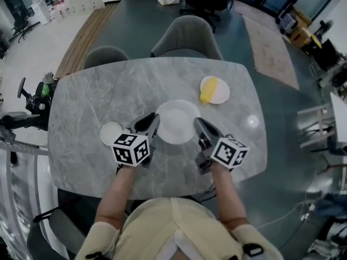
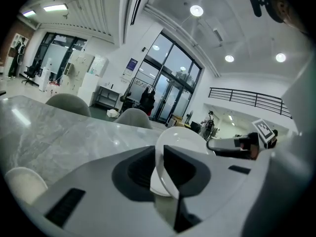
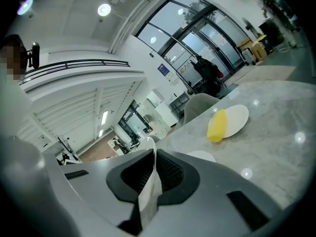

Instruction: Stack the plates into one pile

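Dead centre on the table (image 1: 87, 102) is the large plate (image 1: 176, 121), and both grippers have it. The left gripper (image 1: 154, 122) pinches the rim at 9 o'clock, the right gripper (image 1: 198, 124) is clamped tight at 3. Forearms reach in from 6 o'clock, jaws angled slightly down. The small plate (image 1: 110, 132) lies at 9 o'clock, just outside the left gripper. The yellow-topped plate (image 1: 219, 93) sits at 1 o'clock, nearer the right.

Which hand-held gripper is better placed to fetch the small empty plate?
Left. The small plate lies right beside the left hand-held gripper; the right hand-held gripper sits across the large plate. Both grip its rim now, so left would release first.
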`<control>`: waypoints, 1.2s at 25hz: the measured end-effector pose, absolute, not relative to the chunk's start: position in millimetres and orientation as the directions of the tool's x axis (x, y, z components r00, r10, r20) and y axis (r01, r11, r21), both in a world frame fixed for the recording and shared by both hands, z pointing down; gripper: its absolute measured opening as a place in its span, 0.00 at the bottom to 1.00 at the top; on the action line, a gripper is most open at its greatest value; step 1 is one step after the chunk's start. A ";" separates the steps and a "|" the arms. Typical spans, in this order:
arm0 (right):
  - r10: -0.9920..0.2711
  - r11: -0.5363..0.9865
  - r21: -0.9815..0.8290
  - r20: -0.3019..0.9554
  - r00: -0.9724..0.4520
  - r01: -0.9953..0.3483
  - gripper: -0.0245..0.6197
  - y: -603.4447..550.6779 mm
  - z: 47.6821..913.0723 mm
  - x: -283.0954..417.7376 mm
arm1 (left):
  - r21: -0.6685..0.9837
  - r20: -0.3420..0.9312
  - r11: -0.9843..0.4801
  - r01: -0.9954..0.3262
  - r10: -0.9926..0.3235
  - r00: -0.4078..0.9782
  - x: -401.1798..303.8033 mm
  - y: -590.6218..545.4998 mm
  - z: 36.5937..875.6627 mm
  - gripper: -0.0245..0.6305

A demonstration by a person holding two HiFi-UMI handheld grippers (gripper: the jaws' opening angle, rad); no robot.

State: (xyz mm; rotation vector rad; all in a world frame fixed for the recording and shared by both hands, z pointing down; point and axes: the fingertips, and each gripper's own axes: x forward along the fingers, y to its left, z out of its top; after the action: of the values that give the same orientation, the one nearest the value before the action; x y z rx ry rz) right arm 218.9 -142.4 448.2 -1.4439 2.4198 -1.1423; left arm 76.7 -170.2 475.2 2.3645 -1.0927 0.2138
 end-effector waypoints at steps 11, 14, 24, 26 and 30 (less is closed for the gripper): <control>-0.788 0.157 -0.677 0.353 -0.505 -0.719 0.07 -168.5 500.4 256.8 | 0.321 0.454 -0.524 -0.789 -0.646 0.614 113.6 -195.6 507.5 0.12; -0.780 0.134 -0.682 0.375 -0.501 -0.719 0.07 -175.8 514.5 262.6 | 0.302 0.481 -0.528 -0.794 -0.635 0.605 120.5 -201.3 517.5 0.12; -0.737 0.074 -0.641 0.481 -0.475 -0.764 0.08 -188.3 552.5 271.2 | 0.198 0.578 -0.560 -0.804 -0.596 0.557 128.8 -213.0 544.0 0.12; -0.730 0.072 -0.627 0.497 -0.470 -0.776 0.08 -189.7 558.7 270.7 | 0.168 0.596 -0.570 -0.804 -0.591 0.543 129.4 -213.9 549.9 0.12; -0.719 0.067 -0.598 0.527 -0.454 -0.799 0.08 -190.7 567.3 271.2 | 0.142 0.625 -0.584 -0.799 -0.573 0.530 129.4 -214.5 560.7 0.12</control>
State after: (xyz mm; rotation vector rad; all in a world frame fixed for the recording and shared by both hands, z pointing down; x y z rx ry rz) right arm 271.2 -190.7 567.3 -1.6843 2.3585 -1.4316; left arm 129.4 -214.5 560.7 2.3589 -1.1227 0.7430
